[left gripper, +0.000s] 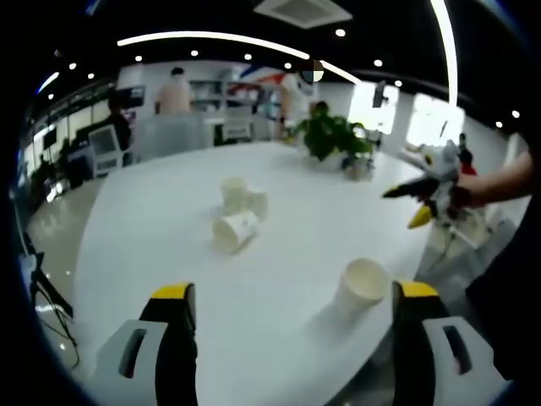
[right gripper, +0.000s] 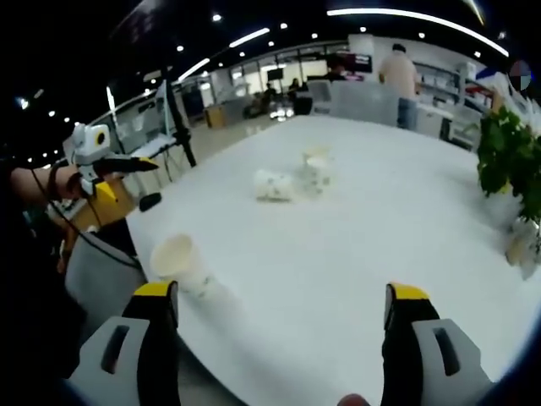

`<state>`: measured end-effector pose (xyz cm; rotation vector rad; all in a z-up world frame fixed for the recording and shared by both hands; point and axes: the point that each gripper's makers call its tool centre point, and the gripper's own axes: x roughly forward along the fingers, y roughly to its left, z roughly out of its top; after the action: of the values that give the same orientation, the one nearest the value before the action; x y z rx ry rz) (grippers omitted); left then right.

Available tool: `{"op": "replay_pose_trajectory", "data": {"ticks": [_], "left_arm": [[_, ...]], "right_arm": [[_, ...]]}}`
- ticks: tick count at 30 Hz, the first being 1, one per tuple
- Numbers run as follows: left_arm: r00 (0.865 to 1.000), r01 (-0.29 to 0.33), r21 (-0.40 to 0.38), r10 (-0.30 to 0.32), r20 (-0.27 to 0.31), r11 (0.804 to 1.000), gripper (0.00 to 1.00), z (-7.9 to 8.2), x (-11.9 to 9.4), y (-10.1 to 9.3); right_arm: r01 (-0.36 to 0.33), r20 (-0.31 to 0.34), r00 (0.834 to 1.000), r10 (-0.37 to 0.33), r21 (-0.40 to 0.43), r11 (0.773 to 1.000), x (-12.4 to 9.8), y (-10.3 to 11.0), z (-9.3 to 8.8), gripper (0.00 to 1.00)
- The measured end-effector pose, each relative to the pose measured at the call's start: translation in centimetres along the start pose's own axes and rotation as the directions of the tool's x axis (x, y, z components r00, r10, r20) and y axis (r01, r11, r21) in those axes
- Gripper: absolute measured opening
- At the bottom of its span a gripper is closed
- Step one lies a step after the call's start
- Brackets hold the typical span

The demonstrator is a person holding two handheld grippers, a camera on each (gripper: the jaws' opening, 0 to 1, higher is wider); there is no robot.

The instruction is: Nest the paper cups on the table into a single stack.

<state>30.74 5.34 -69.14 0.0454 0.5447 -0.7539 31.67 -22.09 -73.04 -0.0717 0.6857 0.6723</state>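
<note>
Several white paper cups stand apart on the white table point(left gripper: 161, 245). In the left gripper view one upright cup point(left gripper: 363, 283) sits near the front edge, just ahead of my right-hand jaw. Farther off, an upright cup point(left gripper: 233, 193) stands with another cup point(left gripper: 257, 204) touching it, and a cup lying on its side point(left gripper: 234, 231) rests in front. My left gripper point(left gripper: 294, 292) is open and holds nothing. The right gripper point(left gripper: 427, 193) hovers at the table's right side in a hand. In the right gripper view, the near cup point(right gripper: 177, 258), the tipped cup point(right gripper: 275, 186) and the far cups point(right gripper: 316, 165) lie ahead of my open right gripper point(right gripper: 281, 292).
A potted plant point(left gripper: 334, 135) stands at the table's far side, also seen as a plant point(right gripper: 507, 156) on the right. The left gripper point(right gripper: 95, 161) shows at the table's left edge. People and desks fill the background. Bare tabletop point(right gripper: 380, 228) stretches between the cups and the plant.
</note>
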Motion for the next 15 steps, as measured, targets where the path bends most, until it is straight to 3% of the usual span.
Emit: {"op": "replay_pose_trajectory", "data": {"ticks": [15], "left_arm": [[1.0,0.006,-0.001,-0.006,-0.004,1.0,0.96,0.07,0.14,-0.18]], "right_arm": [[-0.011,0.008,1.0,0.011,-0.003,1.0,-0.27,0.51,-0.58,1.0]]}}
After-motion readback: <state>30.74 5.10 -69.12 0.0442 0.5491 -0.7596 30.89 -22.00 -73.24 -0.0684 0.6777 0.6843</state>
